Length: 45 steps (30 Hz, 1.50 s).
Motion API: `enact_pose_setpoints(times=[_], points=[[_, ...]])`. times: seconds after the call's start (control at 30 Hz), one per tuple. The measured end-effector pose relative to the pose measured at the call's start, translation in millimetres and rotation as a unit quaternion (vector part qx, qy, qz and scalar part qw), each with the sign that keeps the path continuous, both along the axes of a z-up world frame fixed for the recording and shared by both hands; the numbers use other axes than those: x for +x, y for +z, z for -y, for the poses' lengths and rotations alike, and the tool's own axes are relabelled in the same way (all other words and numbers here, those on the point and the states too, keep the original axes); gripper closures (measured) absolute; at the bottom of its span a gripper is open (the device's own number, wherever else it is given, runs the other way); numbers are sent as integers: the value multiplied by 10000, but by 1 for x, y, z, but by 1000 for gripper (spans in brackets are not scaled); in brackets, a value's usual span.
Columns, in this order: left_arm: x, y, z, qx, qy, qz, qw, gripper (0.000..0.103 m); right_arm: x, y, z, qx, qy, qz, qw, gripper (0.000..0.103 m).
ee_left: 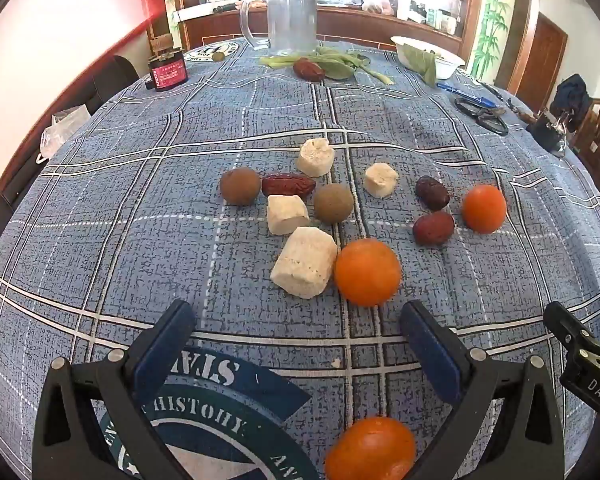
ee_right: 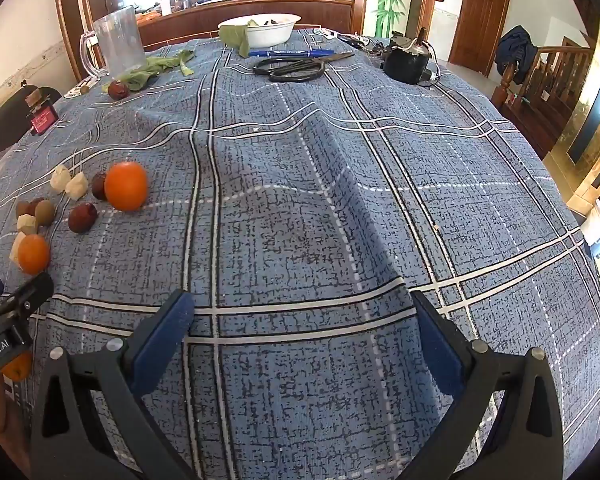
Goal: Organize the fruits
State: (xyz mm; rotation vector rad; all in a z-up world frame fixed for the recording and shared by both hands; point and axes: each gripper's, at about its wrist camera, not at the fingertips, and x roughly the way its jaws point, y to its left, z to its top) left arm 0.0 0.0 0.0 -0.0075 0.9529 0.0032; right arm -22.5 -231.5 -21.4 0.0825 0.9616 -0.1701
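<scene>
I'm holding my right gripper (ee_right: 300,336) wide open over bare blue plaid tablecloth (ee_right: 320,200). Oranges (ee_right: 125,185), red dates (ee_right: 83,217) and white chunks (ee_right: 77,186) are sitting far left; scissors (ee_right: 294,69) and bowl (ee_right: 268,32) are lying beyond.

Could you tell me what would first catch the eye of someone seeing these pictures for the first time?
Most likely the bright oranges: one lies on the blue checked tablecloth just ahead of the open left gripper, beside a pale white chunk. Behind them sits a loose cluster of brown round fruits, dark red dates and more white chunks. The open right gripper faces bare cloth, with black scissors and a white bowl at the far edge.
</scene>
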Motion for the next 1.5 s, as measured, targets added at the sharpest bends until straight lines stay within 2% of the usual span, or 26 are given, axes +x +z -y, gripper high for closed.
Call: enact_pose_setpoints(times=[1.13,1.2,1.27,1.33,1.37,1.5], points=[[0,0,-1,5,12,-11,10000,1,2,4,-5,12,-89,0,10000,0],[-6,3,-2,132,2,10,9999,1,1,5,-5,69,-34,1,10000,0],[-21,15,-3,480,96,358,9982,3,-2,9,-6,254,36,94,9996,0],[-33,30,-9,514,76,687,9963,3,-17,21,-8,327,55,400,9987,0],[-44,45,-16,493,115,963,9941,3,-22,28,-11,317,100,563,9979,0],[-74,87,-39,505,304,1638,9847,2,-41,59,-36,297,394,1081,9929,0]])
